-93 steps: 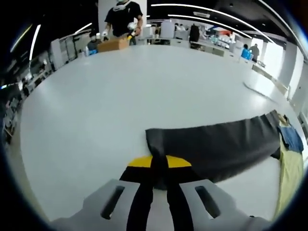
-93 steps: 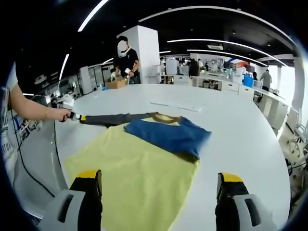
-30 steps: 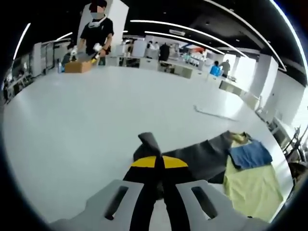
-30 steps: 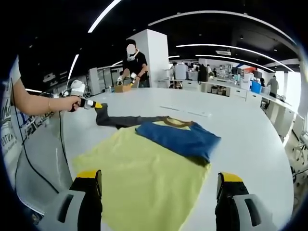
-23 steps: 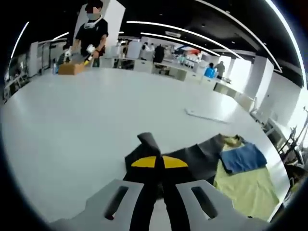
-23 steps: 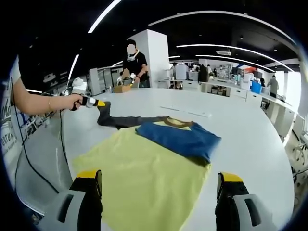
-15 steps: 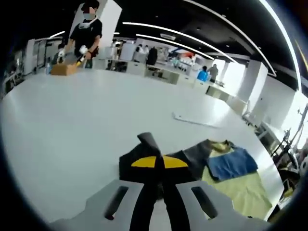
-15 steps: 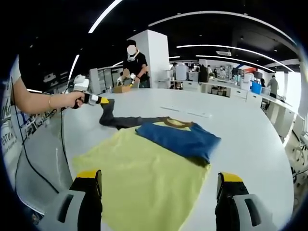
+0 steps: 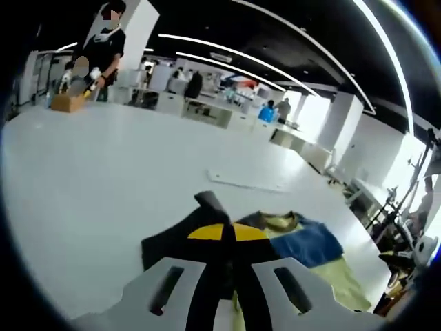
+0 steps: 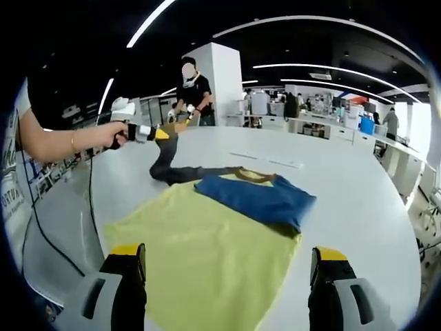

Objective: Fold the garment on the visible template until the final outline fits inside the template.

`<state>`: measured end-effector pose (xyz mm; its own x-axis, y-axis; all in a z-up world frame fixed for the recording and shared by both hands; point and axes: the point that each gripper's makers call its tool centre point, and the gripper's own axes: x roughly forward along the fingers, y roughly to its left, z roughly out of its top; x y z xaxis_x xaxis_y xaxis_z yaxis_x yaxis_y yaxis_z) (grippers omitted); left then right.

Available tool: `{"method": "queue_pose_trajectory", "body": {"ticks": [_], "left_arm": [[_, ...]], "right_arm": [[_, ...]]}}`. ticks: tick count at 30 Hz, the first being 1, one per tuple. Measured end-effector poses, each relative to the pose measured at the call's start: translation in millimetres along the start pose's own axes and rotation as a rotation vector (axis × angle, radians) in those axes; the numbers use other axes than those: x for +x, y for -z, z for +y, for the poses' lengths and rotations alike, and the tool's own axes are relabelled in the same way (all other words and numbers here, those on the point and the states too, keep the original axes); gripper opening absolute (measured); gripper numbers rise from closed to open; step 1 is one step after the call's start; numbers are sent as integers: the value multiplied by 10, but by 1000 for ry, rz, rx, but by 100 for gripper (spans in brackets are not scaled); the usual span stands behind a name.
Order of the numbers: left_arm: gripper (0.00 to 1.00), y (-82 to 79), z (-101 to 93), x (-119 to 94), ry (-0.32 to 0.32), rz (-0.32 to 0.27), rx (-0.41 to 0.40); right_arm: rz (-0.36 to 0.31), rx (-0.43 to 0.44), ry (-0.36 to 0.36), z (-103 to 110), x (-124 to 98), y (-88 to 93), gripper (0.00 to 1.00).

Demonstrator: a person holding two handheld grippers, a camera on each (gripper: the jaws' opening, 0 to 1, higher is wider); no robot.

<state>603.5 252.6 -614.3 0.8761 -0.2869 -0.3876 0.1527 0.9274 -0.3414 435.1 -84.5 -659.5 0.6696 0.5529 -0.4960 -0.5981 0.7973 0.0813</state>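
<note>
A garment lies on the white table (image 10: 358, 186), its blue folded body (image 10: 258, 196) resting on the far part of a yellow template (image 10: 207, 255). A long dark grey sleeve (image 10: 180, 171) runs out to the left and rises off the table. My left gripper (image 10: 162, 133), held in a person's hand, is shut on the sleeve's end and holds it in the air. In the left gripper view the shut jaws (image 9: 227, 231) pinch the grey sleeve (image 9: 169, 241), with the blue body (image 9: 306, 243) and template (image 9: 327, 283) beyond. My right gripper (image 10: 229, 254) hangs open over the template's near edge.
A person (image 10: 193, 89) stands at the table's far side by a cardboard box (image 9: 65, 102). A thin white strip (image 10: 265, 157) lies on the table behind the garment. A cable (image 10: 88, 207) hangs at the left table edge. Desks and people are in the background.
My left gripper has lifted the sleeve end off the table and carried it up and towards the blue body, so the sleeve bends upward. The right gripper has stayed still and open.
</note>
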Motion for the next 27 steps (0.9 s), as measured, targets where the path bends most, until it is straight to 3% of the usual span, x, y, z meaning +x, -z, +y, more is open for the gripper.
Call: {"method": "queue_pose_trajectory", "body": {"ticks": [18,27], "left_arm": [[0,-12,-562,230,98,1,25],[0,-37,-934,372,175,-8,44]], "right_arm": [[6,6,4,-3,-11,37,99],[11,12,8,-25,-18,59,99]]}}
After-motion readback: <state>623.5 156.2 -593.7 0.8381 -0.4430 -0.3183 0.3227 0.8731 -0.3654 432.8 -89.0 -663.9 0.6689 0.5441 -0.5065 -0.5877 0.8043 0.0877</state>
